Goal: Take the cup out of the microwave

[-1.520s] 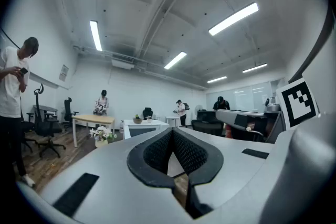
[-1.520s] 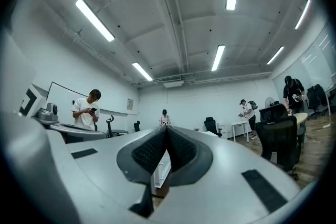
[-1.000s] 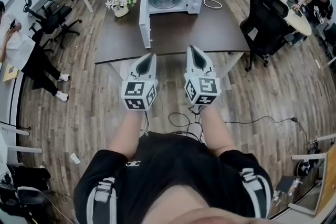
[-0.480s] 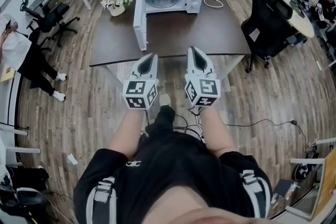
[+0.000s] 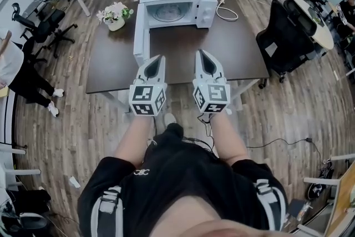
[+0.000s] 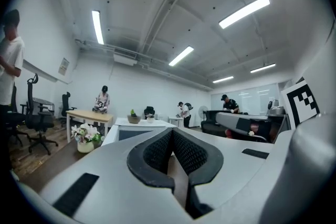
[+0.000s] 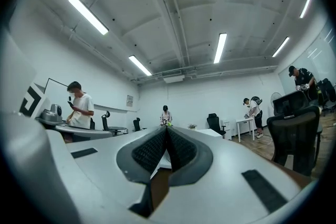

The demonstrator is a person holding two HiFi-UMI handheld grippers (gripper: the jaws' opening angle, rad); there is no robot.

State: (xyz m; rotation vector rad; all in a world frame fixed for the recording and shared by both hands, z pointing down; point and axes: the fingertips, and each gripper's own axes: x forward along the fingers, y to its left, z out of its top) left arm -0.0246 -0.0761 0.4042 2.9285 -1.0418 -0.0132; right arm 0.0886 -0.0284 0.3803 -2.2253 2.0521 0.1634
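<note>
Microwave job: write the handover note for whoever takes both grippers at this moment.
Left gripper: shut, empty.
Right gripper: shut, empty.
Both point toward the microwave, at the far side of the table.
Its door is already swung open; no cup can be made out inside from here.
Done: door open.
To do: reach in, grip the cup, bring it out.

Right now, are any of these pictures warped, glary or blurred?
Head view: strong fisheye, the floor boards bend around the table; even light, no glare. Left gripper view: dark rounded corners, the ceiling light is blown out. Right gripper view: same dark corners, bright ceiling strip.
</note>
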